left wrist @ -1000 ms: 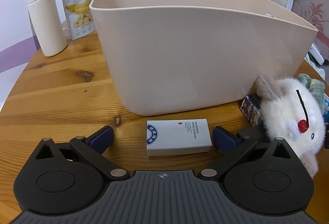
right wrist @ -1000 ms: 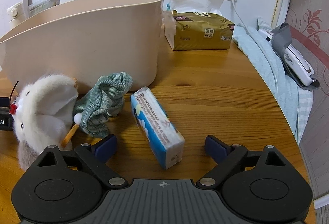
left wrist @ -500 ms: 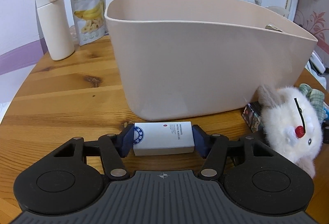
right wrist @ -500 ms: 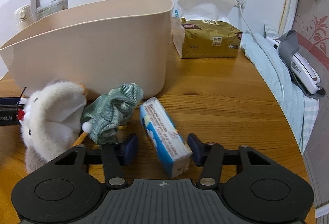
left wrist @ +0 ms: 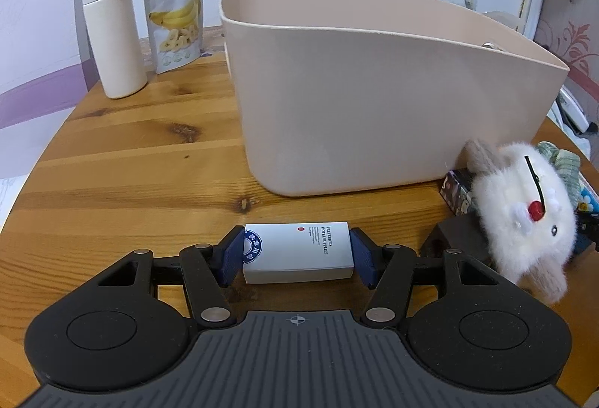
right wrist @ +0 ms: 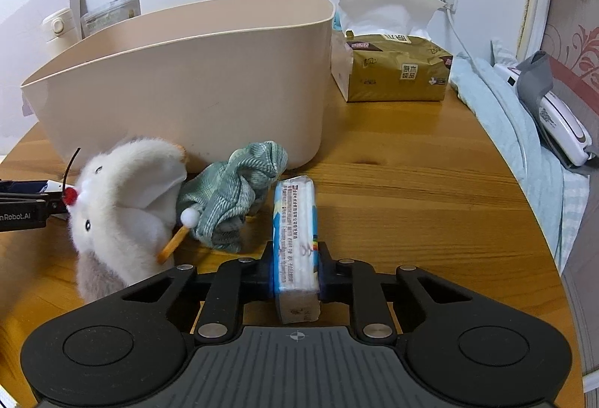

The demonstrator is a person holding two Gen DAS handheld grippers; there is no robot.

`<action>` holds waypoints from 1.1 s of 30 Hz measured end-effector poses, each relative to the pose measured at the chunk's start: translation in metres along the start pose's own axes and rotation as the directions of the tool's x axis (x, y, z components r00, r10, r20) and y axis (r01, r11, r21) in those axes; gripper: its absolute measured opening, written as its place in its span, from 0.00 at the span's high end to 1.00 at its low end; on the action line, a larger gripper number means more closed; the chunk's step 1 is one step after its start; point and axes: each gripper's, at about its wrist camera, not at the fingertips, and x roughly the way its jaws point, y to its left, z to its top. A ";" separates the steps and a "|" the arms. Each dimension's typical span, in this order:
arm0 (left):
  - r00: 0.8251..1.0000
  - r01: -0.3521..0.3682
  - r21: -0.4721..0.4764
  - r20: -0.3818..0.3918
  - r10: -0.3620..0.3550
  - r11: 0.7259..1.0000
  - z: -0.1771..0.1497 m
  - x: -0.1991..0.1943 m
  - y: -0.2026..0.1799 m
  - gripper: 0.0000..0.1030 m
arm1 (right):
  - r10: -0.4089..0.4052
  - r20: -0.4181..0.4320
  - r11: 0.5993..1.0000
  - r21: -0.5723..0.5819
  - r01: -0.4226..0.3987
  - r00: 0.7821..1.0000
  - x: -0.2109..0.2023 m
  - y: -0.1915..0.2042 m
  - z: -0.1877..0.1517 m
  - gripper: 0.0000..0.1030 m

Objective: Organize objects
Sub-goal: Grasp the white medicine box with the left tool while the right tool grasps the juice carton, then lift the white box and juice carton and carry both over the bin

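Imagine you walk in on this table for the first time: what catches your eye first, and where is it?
The big beige tub fills the middle of the wooden table. In front of it, each pair of tongs grips something: the left tongs clamp a white box, the right tongs a blue tissue pack. Between them, a fluffy white plush toy lies beside a green knitted sock.

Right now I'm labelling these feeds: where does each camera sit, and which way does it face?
Left wrist: on the left gripper, facing forward and down at the white box it grips, before the beige tub.
Right wrist: on the right gripper, facing the blue tissue pack it clamps.
Shared: tub, plush toy, wooden table.
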 end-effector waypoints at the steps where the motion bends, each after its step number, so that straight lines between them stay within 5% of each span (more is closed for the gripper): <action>1: 1.000 0.000 -0.002 0.003 0.000 1.000 0.000 -0.002 0.001 0.41 | -0.002 0.001 1.000 0.001 0.002 1.000 -0.001 0.000 -0.001 0.82; 33: 0.979 0.049 0.033 0.198 -0.054 0.998 0.031 -0.087 0.004 0.41 | -0.030 0.129 0.999 0.019 0.028 0.991 -0.062 -0.007 0.008 0.82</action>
